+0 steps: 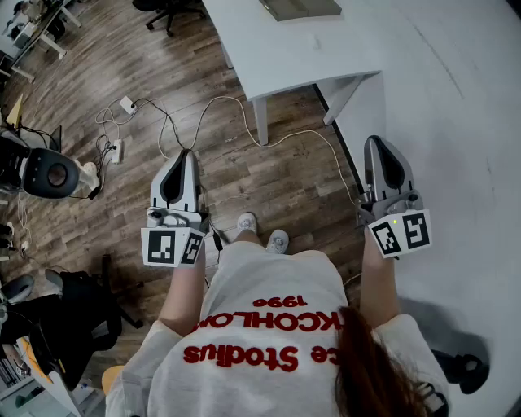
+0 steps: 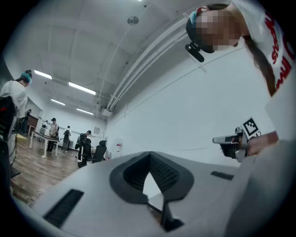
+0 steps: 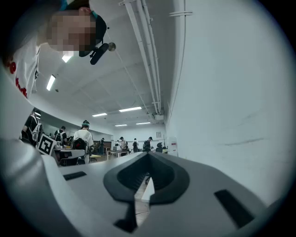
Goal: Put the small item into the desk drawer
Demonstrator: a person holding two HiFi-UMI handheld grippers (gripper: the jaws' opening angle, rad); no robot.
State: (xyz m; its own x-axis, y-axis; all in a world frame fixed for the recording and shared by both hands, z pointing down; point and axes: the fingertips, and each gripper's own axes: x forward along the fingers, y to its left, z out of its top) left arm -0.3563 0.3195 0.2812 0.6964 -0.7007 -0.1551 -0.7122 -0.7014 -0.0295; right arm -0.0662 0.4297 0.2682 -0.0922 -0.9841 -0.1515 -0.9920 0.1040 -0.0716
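Observation:
I stand on a wooden floor facing a white desk (image 1: 326, 41); no small item and no drawer shows in any view. My left gripper (image 1: 186, 156) is held level at waist height over the floor, its jaws together with nothing between them (image 2: 149, 156). My right gripper (image 1: 377, 145) hangs beside the desk's right end panel, jaws likewise closed and empty (image 3: 148, 155). Each gripper looks out across the room towards a white wall. The right gripper (image 2: 236, 141) also shows in the left gripper view.
A flat grey object (image 1: 299, 8) lies on the desk's far part. White cables (image 1: 212, 106) and a power strip (image 1: 118, 151) trail over the floor before the desk leg (image 1: 260, 122). A black chair (image 1: 73, 318) and equipment (image 1: 49, 173) stand at left. A white wall (image 1: 472, 122) runs along the right.

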